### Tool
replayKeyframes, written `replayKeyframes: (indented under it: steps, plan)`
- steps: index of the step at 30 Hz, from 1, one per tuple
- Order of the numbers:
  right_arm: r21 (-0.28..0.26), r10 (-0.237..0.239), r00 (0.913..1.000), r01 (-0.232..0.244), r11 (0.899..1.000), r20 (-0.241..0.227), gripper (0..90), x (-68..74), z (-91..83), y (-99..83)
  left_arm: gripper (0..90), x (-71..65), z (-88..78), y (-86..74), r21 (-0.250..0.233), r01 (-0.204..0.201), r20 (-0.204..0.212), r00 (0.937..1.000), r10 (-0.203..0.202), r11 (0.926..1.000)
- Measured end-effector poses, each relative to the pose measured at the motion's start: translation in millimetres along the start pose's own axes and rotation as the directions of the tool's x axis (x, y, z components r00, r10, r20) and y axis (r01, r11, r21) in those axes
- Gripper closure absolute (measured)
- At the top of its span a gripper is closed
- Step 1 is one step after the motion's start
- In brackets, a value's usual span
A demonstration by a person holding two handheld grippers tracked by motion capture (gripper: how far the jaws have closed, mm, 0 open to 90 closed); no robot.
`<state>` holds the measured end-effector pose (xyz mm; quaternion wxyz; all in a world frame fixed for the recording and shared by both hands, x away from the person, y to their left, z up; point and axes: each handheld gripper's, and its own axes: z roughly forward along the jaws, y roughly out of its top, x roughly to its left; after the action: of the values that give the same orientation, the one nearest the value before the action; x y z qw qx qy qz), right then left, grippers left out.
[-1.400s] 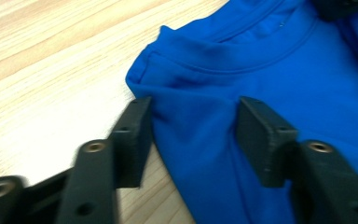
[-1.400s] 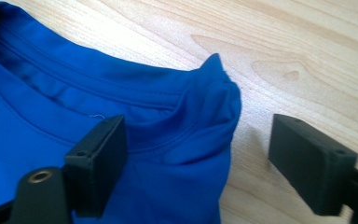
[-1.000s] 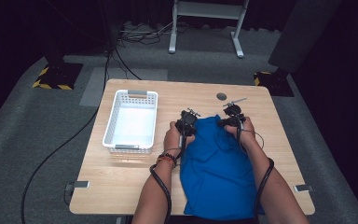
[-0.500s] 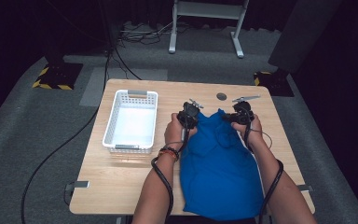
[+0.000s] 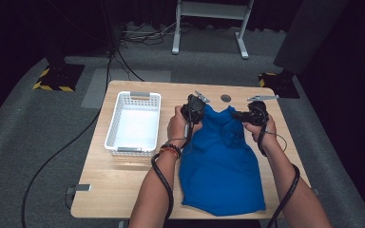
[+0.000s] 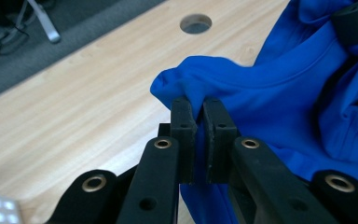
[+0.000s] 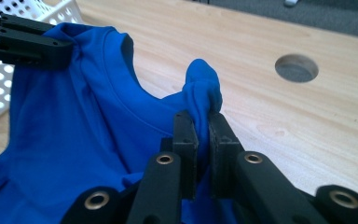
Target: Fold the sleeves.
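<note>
Shirt: blue shirt [image 5: 221,161] sits lower centre of the high view on the table [image 5: 123,180], top edge lifted
Left gripper [image 6: 199,109]: jaws pinching a bunched shirt fold, clear up close
Right gripper [image 7: 202,119]: same deal, clamped on a fold by the collar
Basket: white basket [image 5: 110,133] left of the shirt, nothing in it
Hole: round table hole [image 7: 296,68], upper right

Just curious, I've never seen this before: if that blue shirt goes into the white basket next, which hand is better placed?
Probably the left hand-held gripper: it grips the blue T-shirt beside the white basket.
</note>
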<state>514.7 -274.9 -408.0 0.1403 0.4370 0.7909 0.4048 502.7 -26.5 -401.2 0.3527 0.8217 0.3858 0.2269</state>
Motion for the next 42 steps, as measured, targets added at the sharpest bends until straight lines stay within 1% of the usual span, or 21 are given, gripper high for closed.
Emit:
replayKeyframes:
  steps: [2,4,6,7,11,15,17,19,21,24,26,29,30,31,33,35,36,37,39,41,42]
  plan:
    - [-0.011,-0.004,1.0000,0.004,1.000,-0.008,84.5,1.9,-4.7,1.2,84.3,-1.9,-3.6,-0.1,-0.006,-0.005,0.004,1.0000,0.005,1.0000]
    - [-0.020,-0.013,0.9998,0.013,1.000,-0.014,84.6,5.1,-9.7,0.4,84.3,-6.8,-8.0,-3.1,-0.021,-0.020,0.012,0.9997,0.021,0.9996]
    - [-0.031,-0.020,0.9994,0.019,0.999,-0.027,84.6,7.8,-14.6,-2.8,84.2,-11.7,-12.9,-7.0,-0.027,-0.053,0.013,0.9985,0.053,0.9983]
    - [-0.034,-0.031,0.9990,0.030,0.999,-0.033,84.6,9.6,-18.1,-5.8,84.3,-13.3,-15.0,-8.7,-0.033,-0.051,0.021,0.9985,0.051,0.9982]
    - [-0.035,-0.044,0.9976,0.043,0.998,-0.053,84.6,13.4,-28.0,-16.8,84.2,-23.3,-24.6,-20.8,-0.052,-0.071,0.065,0.9952,0.074,0.9961]
    - [-0.046,-0.065,0.9943,0.061,0.997,-0.084,84.5,21.6,-39.4,-30.7,84.1,-37.9,-35.9,-39.5,-0.076,-0.095,0.104,0.9893,0.103,0.9926]
    - [-0.047,-0.078,0.9922,0.074,0.996,-0.097,84.5,26.3,-43.8,-39.1,84.1,-43.0,-39.7,-49.0,-0.086,-0.093,0.128,0.9863,0.104,0.9919]
    - [-0.047,-0.090,0.9891,0.085,0.995,-0.116,84.5,30.7,-47.7,-48.6,84.1,-51.1,-42.3,-60.1,-0.086,-0.113,0.141,0.9822,0.125,0.9899]
    - [-0.047,-0.101,0.9873,0.095,0.994,-0.123,84.5,34.7,-51.3,-58.8,84.0,-60.5,-45.3,-71.8,-0.086,-0.137,0.156,0.9765,0.149,0.9868]
    - [-0.042,-0.106,0.9846,0.101,0.994,-0.139,84.4,39.6,-55.6,-75.2,83.8,-70.5,-49.0,-85.5,-0.090,-0.146,0.191,0.9684,0.161,0.9852]
    - [-0.032,-0.114,0.9822,0.110,0.993,-0.149,84.4,42.8,-57.4,-87.2,83.7,-76.1,-50.6,-92.3,-0.083,-0.151,0.209,0.9638,0.165,0.9851]
    - [-0.024,-0.124,0.9794,0.122,0.992,-0.159,84.3,45.6,-60.4,-100.9,83.4,-86.4,-51.7,-104.1,-0.066,-0.172,0.231,0.9555,0.183,0.9828]
    - [-0.026,-0.118,0.9793,0.116,0.993,-0.164,84.3,45.6,-62.0,-104.9,83.1,-89.5,-51.1,-109.5,-0.058,-0.175,0.241,0.9529,0.184,0.9829]
    - [-0.028,-0.108,0.9794,0.105,0.994,-0.171,84.4,45.2,-63.4,-109.8,82.9,-91.3,-50.2,-114.1,-0.050,-0.169,0.250,0.9519,0.177,0.9843]
    - [-0.016,-0.102,0.9777,0.101,0.995,-0.183,84.3,46.2,-63.5,-117.4,82.6,-93.5,-48.4,-121.8,-0.034,-0.160,0.268,0.9495,0.164,0.9865]
    - [0.004,-0.108,0.9769,0.111,0.994,-0.184,84.2,48.2,-62.2,-125.9,82.2,-96.1,-46.9,-129.4,-0.020,-0.169,0.264,0.9499,0.168,0.9855]
    - [0.011,-0.112,0.9763,0.116,0.993,-0.185,84.1,49.0,-61.6,-129.4,82.0,-96.1,-45.8,-133.6,-0.013,-0.161,0.272,0.9492,0.158,0.9869]
    - [0.021,-0.122,0.9757,0.128,0.992,-0.182,84.0,49.6,-61.5,-133.0,81.8,-96.1,-45.5,-136.9,-0.008,-0.153,0.269,0.9513,0.150,0.9881]
    - [0.030,-0.138,0.9749,0.145,0.989,-0.175,83.8,50.0,-62.2,-137.4,81.2,-94.7,-44.1,-143.2,0.006,-0.138,0.277,0.9520,0.132,0.9904]
    - [0.039,-0.149,0.9740,0.158,0.987,-0.171,83.6,50.4,-62.6,-141.1,80.5,-94.6,-41.8,-149.2,0.025,-0.147,0.283,0.9498,0.134,0.9889]
    - [0.046,-0.158,0.9734,0.167,0.985,-0.166,83.6,51.5,-62.4,-143.2,80.2,-94.5,-41.6,-150.6,0.027,-0.143,0.283,0.9502,0.130,0.9893]
